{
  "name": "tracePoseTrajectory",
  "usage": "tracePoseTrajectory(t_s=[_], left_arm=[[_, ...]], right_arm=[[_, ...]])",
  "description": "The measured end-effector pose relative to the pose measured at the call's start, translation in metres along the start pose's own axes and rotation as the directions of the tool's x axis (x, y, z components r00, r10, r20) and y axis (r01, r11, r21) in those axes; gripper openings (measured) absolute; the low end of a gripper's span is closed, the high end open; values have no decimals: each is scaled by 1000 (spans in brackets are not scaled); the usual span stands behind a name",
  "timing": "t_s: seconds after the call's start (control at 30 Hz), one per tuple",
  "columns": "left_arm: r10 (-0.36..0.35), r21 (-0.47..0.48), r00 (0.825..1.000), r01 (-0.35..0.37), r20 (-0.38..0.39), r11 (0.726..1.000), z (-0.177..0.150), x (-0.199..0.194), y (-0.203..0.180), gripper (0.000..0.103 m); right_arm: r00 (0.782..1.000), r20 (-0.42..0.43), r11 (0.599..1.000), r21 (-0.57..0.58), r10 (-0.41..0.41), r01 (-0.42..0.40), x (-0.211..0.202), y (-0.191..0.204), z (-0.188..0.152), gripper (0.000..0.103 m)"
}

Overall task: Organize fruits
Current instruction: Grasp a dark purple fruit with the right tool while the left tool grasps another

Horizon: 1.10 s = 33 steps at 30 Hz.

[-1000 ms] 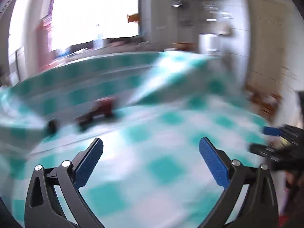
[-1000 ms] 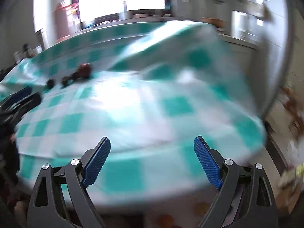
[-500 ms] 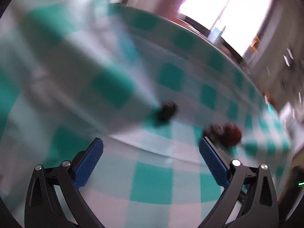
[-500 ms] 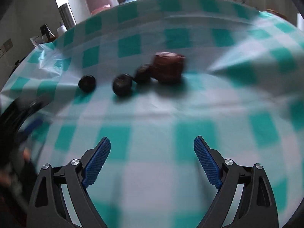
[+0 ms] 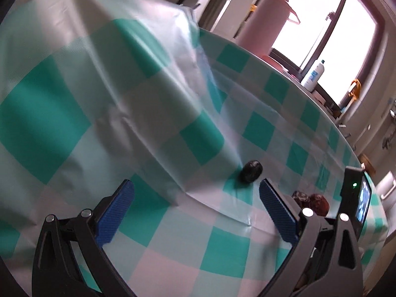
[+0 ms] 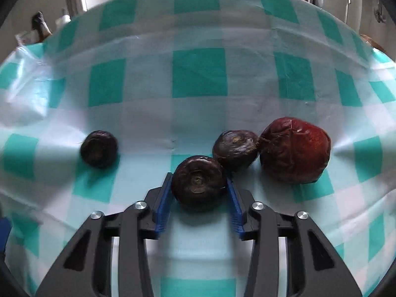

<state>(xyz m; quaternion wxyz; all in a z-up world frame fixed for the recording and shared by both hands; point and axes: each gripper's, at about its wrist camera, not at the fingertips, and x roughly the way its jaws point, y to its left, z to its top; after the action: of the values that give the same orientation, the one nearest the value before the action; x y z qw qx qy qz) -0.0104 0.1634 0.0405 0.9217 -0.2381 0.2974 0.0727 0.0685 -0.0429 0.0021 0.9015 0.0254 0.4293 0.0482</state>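
right gripper point(image 6: 199, 189): closed on the nearest dark fruit point(image 6: 199, 182), one blue pad pressed to each of its sides; the fruit's underside is hidden between the pads, so whether it touches the cloth cannot be told
second dark fruit point(image 6: 235, 149): just behind and right of the gripped one, touching or nearly touching it; its lower edge is covered by the gripped fruit
red fruit point(image 6: 295, 149): largest, wrinkled, resting on the cloth and touching the second dark fruit's right side
lone dark fruit point(image 6: 99, 148): well apart to the left, alone on the cloth; also seen from the left wrist view point(image 5: 251, 170)
left gripper point(image 5: 196, 214): jaws spread wide, nothing between them, hovering above the cloth with the lone fruit just ahead of the right finger
tablecloth point(image 6: 199, 74): teal and white checks, with a raised fold at left that blocks what lies behind it
cluster in left view: mostly hidden behind the left gripper's right finger; only tops of two fruits show
pink flask point(image 5: 262, 22): beyond the far edge of the cloth, base cut off by the cloth
white bottle point(image 5: 313, 75): on the sill, small, label unreadable
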Motion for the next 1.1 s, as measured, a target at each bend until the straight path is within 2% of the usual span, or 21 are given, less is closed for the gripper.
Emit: tracePoseTrajectory(t_s=[0.1, 0.23, 0.37, 0.53, 0.67, 0.8, 0.83, 0.9, 0.97, 1.03, 1.1], left_arm=[[-11, 72, 999, 13, -30, 997, -4, 8, -14, 101], [-71, 194, 988, 97, -137, 976, -15, 21, -41, 101], [-43, 288, 979, 100, -200, 952, -22, 34, -63, 101], [35, 365, 983, 33, -180, 931, -10, 61, -82, 101], [72, 419, 984, 3, -165, 908, 0, 96, -103, 100], [100, 509, 986, -20, -131, 860, -3, 120, -130, 96], [123, 535, 981, -26, -147, 844, -4, 129, -137, 91], [159, 547, 976, -51, -152, 836, -4, 138, -141, 79], [190, 549, 967, -66, -171, 833, -6, 142, -138, 39], [128, 520, 968, 3, -215, 854, -10, 133, -128, 39], [81, 489, 975, 30, -205, 872, -11, 115, -117, 39]], right_arm=[[997, 8, 997, 14, 80, -81, -20, -18, -20, 41], [987, 29, 986, 49, 161, -162, -49, -43, -48, 41], [961, 67, 957, 97, 269, -275, -79, -63, -79, 41], [912, 135, 911, 93, 388, -402, -98, -71, -105, 41], [897, 144, 894, 108, 418, -435, -102, -68, -102, 41], [887, 145, 883, 112, 439, -455, -98, -69, -101, 41], [884, 147, 880, 113, 444, -461, -99, -69, -101, 41], [879, 151, 875, 118, 452, -470, -99, -71, -101, 41], [877, 155, 873, 120, 454, -473, -100, -72, -102, 41], [877, 155, 873, 121, 454, -473, -99, -72, -102, 41], [879, 152, 874, 119, 453, -471, -99, -71, -103, 41]])
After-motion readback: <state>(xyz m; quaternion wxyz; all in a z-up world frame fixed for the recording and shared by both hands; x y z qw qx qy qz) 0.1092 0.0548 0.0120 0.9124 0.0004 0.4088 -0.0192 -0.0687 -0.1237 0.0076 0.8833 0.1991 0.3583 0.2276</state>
